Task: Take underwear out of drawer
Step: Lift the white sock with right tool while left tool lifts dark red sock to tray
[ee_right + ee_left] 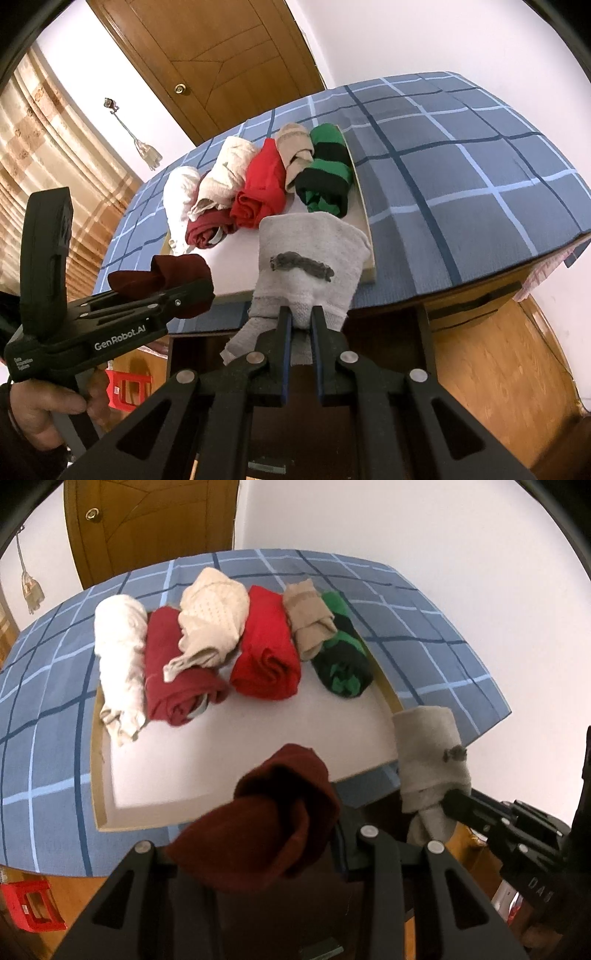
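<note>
The left gripper point(314, 834) pinches a rolled dark red underwear point(280, 812). The right gripper point(300, 314) pinches a soft grey underwear point(314, 258) with a dark smudge, both held near the drawer point(258, 738).

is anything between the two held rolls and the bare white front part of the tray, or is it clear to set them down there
Nothing visible blocks it. The left gripper holds a dark red roll and the right gripper a grey roll, both over the tray's near edge. The other rolls lie along its far side.
</note>
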Action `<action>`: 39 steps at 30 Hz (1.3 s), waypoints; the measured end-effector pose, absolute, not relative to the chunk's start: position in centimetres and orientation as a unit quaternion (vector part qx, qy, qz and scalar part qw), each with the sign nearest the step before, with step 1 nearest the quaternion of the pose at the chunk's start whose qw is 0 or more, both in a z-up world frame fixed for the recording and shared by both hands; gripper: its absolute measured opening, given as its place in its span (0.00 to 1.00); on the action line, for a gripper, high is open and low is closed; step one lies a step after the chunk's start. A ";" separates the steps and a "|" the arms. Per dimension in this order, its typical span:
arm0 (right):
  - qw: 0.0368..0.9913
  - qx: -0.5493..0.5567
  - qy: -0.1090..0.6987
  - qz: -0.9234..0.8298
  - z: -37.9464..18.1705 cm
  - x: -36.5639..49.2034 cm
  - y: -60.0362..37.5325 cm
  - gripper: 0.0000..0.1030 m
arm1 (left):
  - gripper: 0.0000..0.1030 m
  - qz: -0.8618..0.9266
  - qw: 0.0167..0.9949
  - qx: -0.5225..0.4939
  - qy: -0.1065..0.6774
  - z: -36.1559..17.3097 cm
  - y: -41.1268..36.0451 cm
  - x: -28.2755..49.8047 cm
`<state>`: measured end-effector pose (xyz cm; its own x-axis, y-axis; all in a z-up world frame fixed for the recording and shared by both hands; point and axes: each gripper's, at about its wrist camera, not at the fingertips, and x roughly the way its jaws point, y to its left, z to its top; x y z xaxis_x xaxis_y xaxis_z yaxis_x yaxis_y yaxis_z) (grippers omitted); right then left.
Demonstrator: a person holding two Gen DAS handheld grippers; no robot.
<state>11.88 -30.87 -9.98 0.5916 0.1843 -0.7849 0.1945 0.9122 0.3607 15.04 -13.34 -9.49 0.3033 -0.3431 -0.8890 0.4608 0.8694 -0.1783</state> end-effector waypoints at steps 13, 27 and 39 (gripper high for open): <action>0.877 0.180 0.445 -0.012 -9.8 15.4 -32.0 0.11 | 0.34 -0.248 0.815 0.068 0.519 -9.4 -16.3 18.2; 0.881 0.122 0.456 -0.014 -11.0 19.0 -32.4 0.11 | 0.34 -0.233 0.814 0.085 0.526 -11.9 -18.5 20.6; 0.872 0.105 0.478 -0.015 -13.2 20.8 -32.4 0.11 | 0.34 -0.227 0.807 0.094 0.536 -14.0 -19.4 21.1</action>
<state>20.75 -32.36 -13.17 0.5421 0.0732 -0.8371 0.1271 0.9776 0.1678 21.07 -19.40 -13.98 0.3215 -0.2658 -0.9088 0.4678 0.8791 -0.0916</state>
